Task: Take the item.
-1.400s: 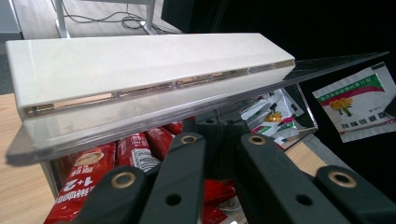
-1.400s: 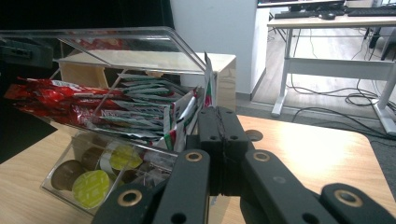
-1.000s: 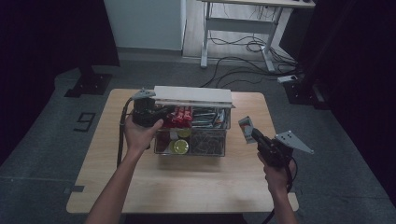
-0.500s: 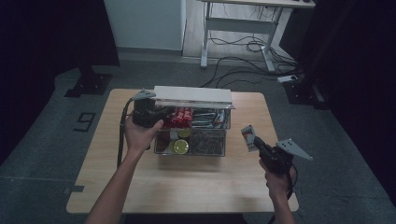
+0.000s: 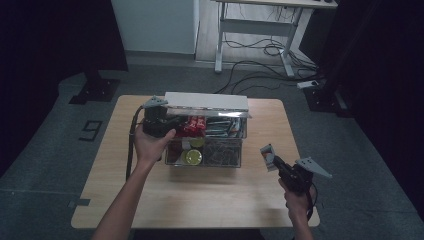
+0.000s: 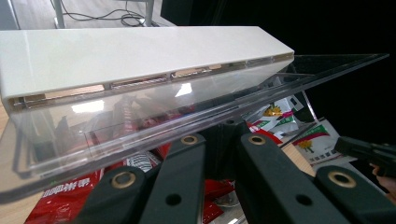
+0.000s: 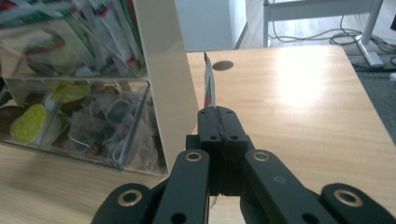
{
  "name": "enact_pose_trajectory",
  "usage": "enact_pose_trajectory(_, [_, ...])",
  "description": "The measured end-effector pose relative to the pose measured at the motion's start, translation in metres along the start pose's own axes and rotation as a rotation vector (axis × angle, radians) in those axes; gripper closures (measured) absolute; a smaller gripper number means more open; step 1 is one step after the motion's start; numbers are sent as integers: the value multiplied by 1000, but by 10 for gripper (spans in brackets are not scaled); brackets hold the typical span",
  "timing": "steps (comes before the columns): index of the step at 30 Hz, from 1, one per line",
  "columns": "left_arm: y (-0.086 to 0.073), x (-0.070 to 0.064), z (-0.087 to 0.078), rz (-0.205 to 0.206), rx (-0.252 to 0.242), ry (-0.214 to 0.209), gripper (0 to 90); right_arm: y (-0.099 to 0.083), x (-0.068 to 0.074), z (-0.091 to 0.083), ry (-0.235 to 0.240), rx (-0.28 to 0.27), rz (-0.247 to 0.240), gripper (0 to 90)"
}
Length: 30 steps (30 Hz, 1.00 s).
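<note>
A clear plastic box stands mid-table, full of red snack packets, sachets and a yellow-green round item. Its lid, white with a clear panel, is raised over the back. My left gripper is at the box's left end, shut on the lid's clear panel, which covers the jaw tips. My right gripper hovers right of the box, shut on a thin sachet seen edge-on and standing up from the jaws.
The wooden table has bare room in front of the box and to its right. A cable hole lies near the far edge. A white desk frame and floor cables are beyond the table.
My right gripper has drawn back toward the table's near right edge with the sachet in it. The left gripper and the lid have stayed put.
</note>
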State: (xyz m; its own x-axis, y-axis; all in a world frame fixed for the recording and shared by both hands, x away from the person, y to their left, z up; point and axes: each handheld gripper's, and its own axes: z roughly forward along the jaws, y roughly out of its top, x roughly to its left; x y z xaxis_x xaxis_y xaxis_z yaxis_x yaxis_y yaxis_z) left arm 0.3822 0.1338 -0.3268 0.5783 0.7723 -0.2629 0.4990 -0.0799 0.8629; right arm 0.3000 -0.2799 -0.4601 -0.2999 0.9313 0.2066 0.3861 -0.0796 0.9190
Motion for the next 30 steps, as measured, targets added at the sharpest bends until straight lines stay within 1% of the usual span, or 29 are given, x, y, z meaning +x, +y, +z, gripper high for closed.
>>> enact_pose_trajectory(1, [0,0,0,1,2,1,900,-5,-2,2,-3,9,9,894])
enact_pose_trajectory(5, [0,0,0,2,3,2,900,-12,-5,5,-7,23,18,894])
enact_pose_trajectory(8, [0,0,0,4,4,3,900,-18,-9,8,-11,36,35,894])
enact_pose_trajectory(15, [-1,-1,1,3,3,1,900,-31,-19,13,-27,56,53,894])
enact_pose_trajectory(17, [-1,-2,1,4,3,3,900,-36,-23,15,-33,68,65,894])
enact_pose_trajectory(21, [-1,-2,1,7,4,4,900,-42,-27,17,-39,81,67,894])
enact_pose_trajectory(23, [-1,-2,1,7,4,4,900,-46,-30,18,-43,89,75,894])
enact_pose_trajectory(27, [-1,-3,2,5,0,2,900,-52,-35,21,-54,115,79,894])
enact_pose_trajectory(30, [-2,-3,2,4,1,2,900,-56,-39,22,-56,120,87,894])
